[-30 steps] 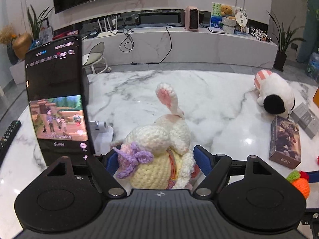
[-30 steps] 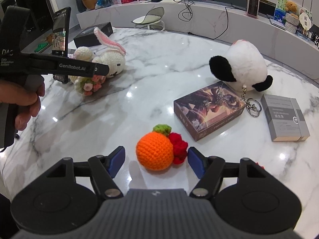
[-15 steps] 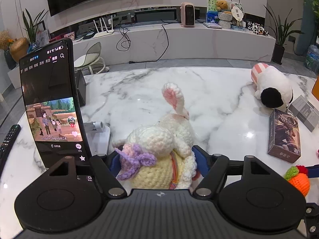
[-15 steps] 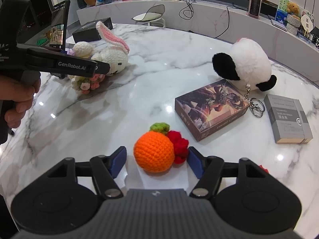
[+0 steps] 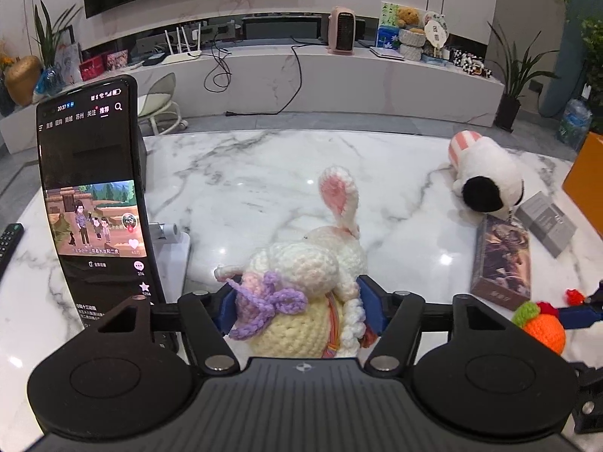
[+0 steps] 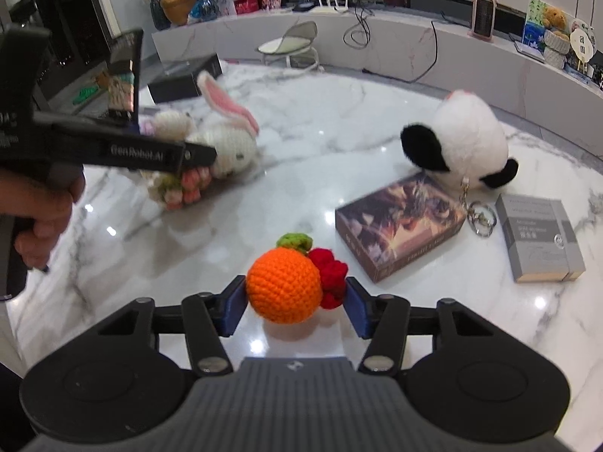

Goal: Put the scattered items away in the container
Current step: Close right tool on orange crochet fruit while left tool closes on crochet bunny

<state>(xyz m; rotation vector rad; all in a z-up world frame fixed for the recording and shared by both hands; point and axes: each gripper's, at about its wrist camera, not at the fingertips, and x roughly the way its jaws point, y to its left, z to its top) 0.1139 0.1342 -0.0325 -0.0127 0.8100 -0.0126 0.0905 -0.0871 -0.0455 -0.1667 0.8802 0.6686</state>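
**Two soft grips, both easy to lose**

The left tool had just been closing, and its blue pads pressed the flanks of the cream crocheted rabbit doll with a purple bow. The right tool, also narrowing, squeezed the orange crocheted fruit with red berries on the white marble table. Yarn compresses; either toy could slip when lifted. At ten o'clock, the propped black phone stood close enough to topple.
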